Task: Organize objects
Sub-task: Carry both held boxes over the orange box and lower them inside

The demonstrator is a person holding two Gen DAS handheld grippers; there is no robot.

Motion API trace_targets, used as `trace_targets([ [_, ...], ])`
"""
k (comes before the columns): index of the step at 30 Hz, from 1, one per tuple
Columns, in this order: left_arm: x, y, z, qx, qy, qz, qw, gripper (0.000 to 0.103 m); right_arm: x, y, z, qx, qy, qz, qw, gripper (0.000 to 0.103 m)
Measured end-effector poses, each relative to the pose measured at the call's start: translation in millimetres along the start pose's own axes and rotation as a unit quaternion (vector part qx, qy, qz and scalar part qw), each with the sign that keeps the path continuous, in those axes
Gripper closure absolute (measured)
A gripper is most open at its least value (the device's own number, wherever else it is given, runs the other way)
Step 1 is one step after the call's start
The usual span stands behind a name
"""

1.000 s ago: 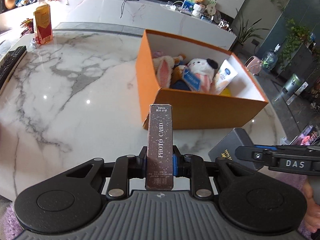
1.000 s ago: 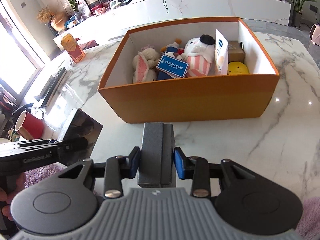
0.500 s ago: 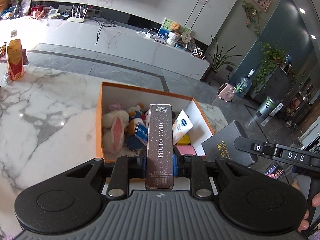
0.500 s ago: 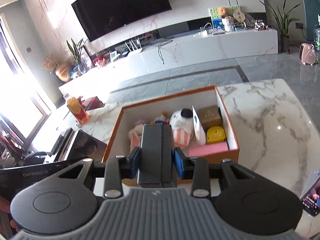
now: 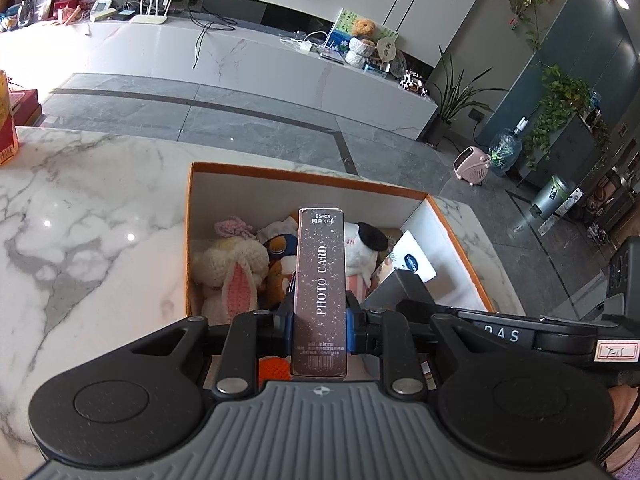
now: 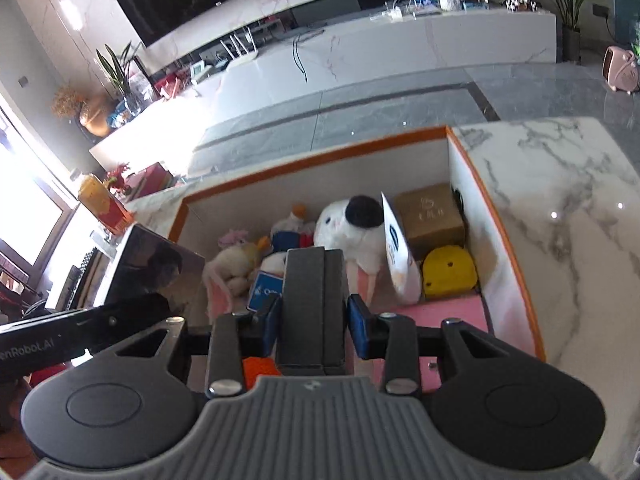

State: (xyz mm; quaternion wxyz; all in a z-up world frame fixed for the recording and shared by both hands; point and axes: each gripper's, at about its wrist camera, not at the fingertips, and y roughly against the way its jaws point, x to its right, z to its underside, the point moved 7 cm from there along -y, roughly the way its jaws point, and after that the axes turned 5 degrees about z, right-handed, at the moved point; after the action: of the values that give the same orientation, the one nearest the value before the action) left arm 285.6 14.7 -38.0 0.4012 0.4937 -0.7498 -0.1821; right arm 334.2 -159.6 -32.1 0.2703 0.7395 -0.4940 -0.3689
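Note:
My left gripper [image 5: 319, 322] is shut on a slim dark box lettered PHOTO CARD [image 5: 320, 280], held over the near part of the orange box [image 5: 304, 174]. In the right wrist view my right gripper [image 6: 313, 322] is shut on a dark grey box [image 6: 313, 304], also above the orange box [image 6: 320, 156]. That orange box holds several plush toys, among them a cream rabbit [image 5: 228, 264] and a white toy with a black cap [image 6: 352, 228], plus a white pouch [image 6: 396, 256], a brown carton [image 6: 430, 216] and a yellow round thing [image 6: 450, 272]. Each view shows the other gripper at its side edge.
The orange box stands on a white marble table [image 5: 80, 208], [image 6: 560, 200]. A red and yellow carton [image 6: 106, 204] stands at the table's far left. A keyboard [image 6: 74, 284] lies at the left edge. Beyond the table are a grey floor and a long white counter [image 5: 240, 60].
Both grippers have moved forward from in front of the orange box to above its opening, still holding their boxes. The near wall of the orange box has dropped out of sight under them.

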Motion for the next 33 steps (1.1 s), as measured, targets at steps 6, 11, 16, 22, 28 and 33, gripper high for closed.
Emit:
trace_targets([
  [6,-13.8,-13.0,5.0,-0.01,0.022,0.007,0.9997,0.076,14.3,-35.0,11.2,-0.062,-0.05,-0.033,0.996,0.065],
  [11,-21.2,-21.1,6.7,-0.015,0.033,0.014,0.9993,0.076,7.2,-43.6,12.5,-0.081,-0.063,-0.058,0.993,0.065],
  [16,-25.7,-23.1,6.7,-0.016,0.037,0.015,0.9991,0.076,-4.7,-61.5,17.5,-0.116,-0.033,-0.049,0.991,0.065],
  [22,-28.8,-20.5,6.5,-0.009,0.038,0.017,0.9991,0.076,-7.8,-69.6,23.7,-0.145,0.029,0.0,0.989,0.061],
  [28,-30.9,-21.6,9.0,0.001,0.037,0.025,0.999,0.076,-7.7,-63.0,22.4,-0.141,0.085,0.042,0.986,0.049],
  [33,-31.5,-23.2,14.4,0.003,0.027,0.029,0.9992,0.076,-7.6,-70.0,29.9,-0.159,0.097,0.049,0.981,0.069],
])
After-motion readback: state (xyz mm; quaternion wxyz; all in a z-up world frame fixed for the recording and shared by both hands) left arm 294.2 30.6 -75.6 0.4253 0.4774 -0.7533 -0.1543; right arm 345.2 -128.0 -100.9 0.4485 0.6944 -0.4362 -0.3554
